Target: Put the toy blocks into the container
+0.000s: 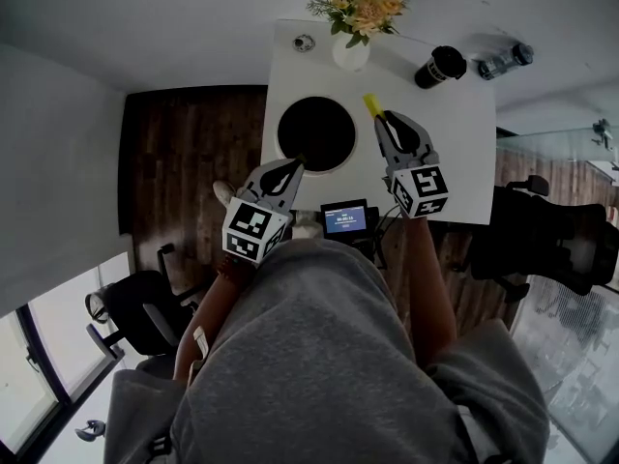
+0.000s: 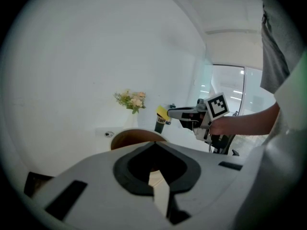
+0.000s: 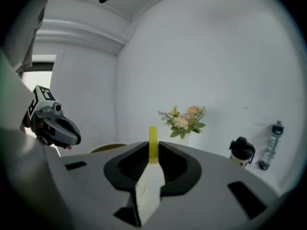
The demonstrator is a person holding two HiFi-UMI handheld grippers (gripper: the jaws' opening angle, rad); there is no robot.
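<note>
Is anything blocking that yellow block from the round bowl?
Nothing visible does. The small yellow toy block in the right gripper hangs just right of the round dark container; the left gripper sits at its near rim, off that path.

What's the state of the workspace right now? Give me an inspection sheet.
Surface: white table, mostly bare.
Job's things: yellow block lifted off the table, right of the round dark container; its inside is too dark to read; no other blocks seen.
Clutter: vase of flowers, black cup, clear bottle, small round item, all along the far edge.
Grippers: right gripper shut on the yellow block; left gripper shut, empty, at the container's near rim.
Cables: nothing seen on the table.
Surroundings: small screen at the near edge, dark wood floor, office chair.
</note>
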